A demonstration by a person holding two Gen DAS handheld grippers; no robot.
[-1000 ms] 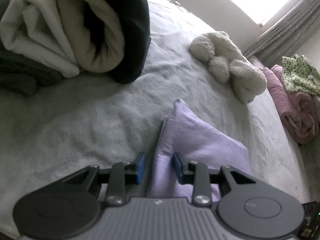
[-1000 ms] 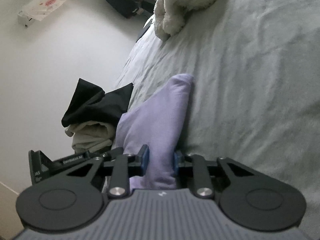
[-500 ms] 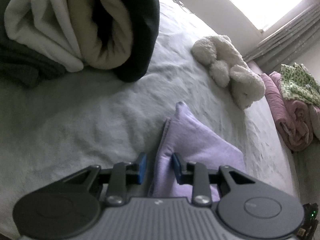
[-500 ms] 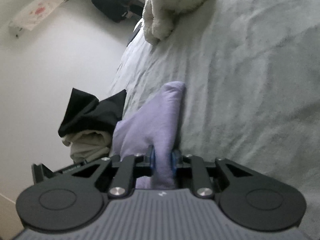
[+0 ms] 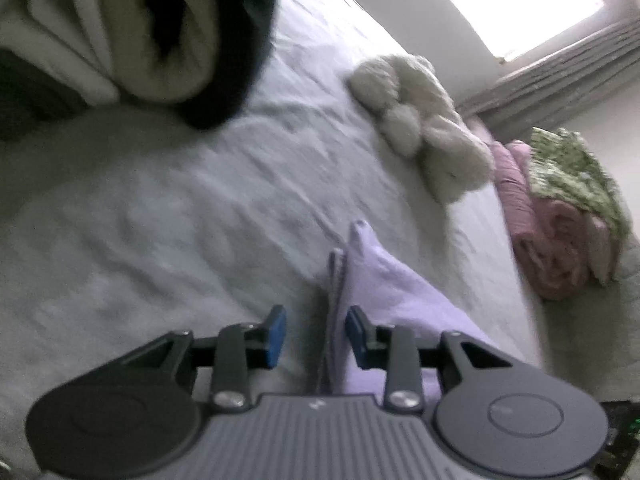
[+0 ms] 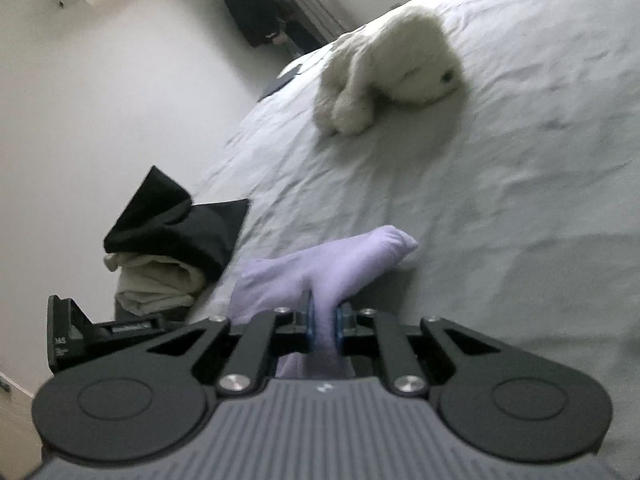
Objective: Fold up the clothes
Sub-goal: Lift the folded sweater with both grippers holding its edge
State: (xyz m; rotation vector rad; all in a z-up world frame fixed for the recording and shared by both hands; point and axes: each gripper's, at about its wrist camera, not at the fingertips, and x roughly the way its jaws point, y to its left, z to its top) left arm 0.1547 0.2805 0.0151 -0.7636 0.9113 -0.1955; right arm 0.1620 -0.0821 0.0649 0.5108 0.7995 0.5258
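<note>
A folded lilac garment (image 5: pixel 400 292) lies on the pale bed sheet (image 5: pixel 180 220). My left gripper (image 5: pixel 315 334) is open, its blue pads on either side of the garment's folded edge. My right gripper (image 6: pixel 325 324) is shut on the lilac garment (image 6: pixel 340 264) and pinches a fold of it, lifting it off the sheet (image 6: pixel 500 200). The cloth bunches upward from the pinch and its far end points right.
A stack of folded cream and black clothes (image 5: pixel 160 40) sits at the left, also in the right wrist view (image 6: pixel 172 248). A white plush toy (image 5: pixel 424 128) (image 6: pixel 392 72) lies further up the bed. Pink and green bedding (image 5: pixel 560 208) is piled at the right edge.
My right gripper closed on the lilac garment and raised it. Both views swung, bringing the plush toy nearer the centre. My left gripper stayed open around the edge.
</note>
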